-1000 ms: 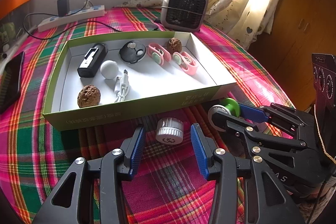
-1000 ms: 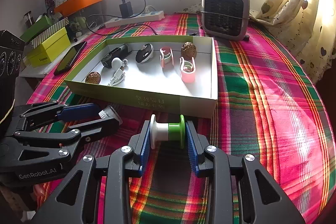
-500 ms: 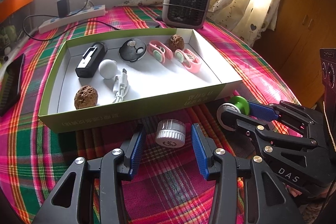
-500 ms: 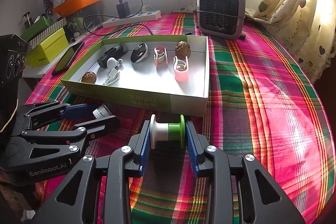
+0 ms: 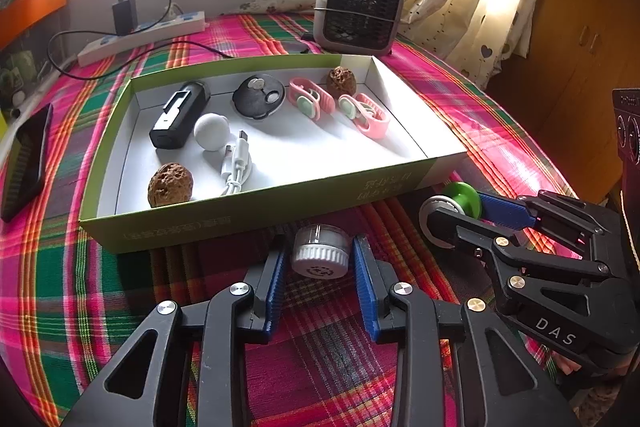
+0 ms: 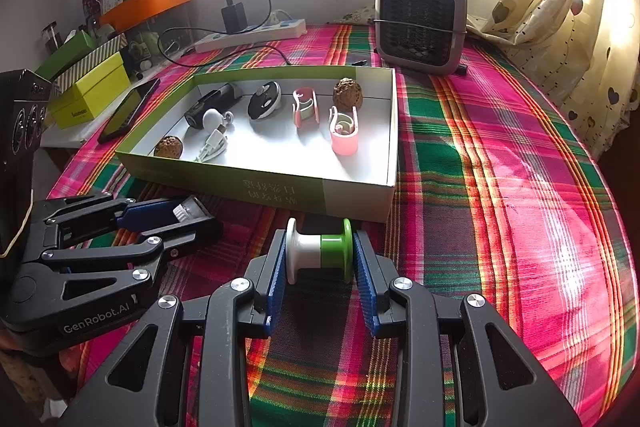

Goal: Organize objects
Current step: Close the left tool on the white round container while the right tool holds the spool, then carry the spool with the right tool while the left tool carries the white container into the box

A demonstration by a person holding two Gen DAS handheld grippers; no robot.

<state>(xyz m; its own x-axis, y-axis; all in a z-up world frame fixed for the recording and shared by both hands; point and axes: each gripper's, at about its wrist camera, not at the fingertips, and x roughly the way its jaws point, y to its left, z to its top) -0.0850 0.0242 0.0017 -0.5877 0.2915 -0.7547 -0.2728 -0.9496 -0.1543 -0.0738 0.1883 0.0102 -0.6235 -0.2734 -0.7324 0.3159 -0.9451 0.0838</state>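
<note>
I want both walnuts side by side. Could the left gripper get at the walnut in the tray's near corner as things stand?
Probably not yet: the left gripper has just been closing on a small white jar, so its fingers are occupied. The walnut itself lies uncovered just behind the tray wall.

Pink-green plaid cloth (image 6: 500, 155), green box (image 5: 256, 223), white-green spool (image 6: 320, 250).

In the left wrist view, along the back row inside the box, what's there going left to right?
Black device → black round case → first pink clip → walnut → second pink clip.
</note>
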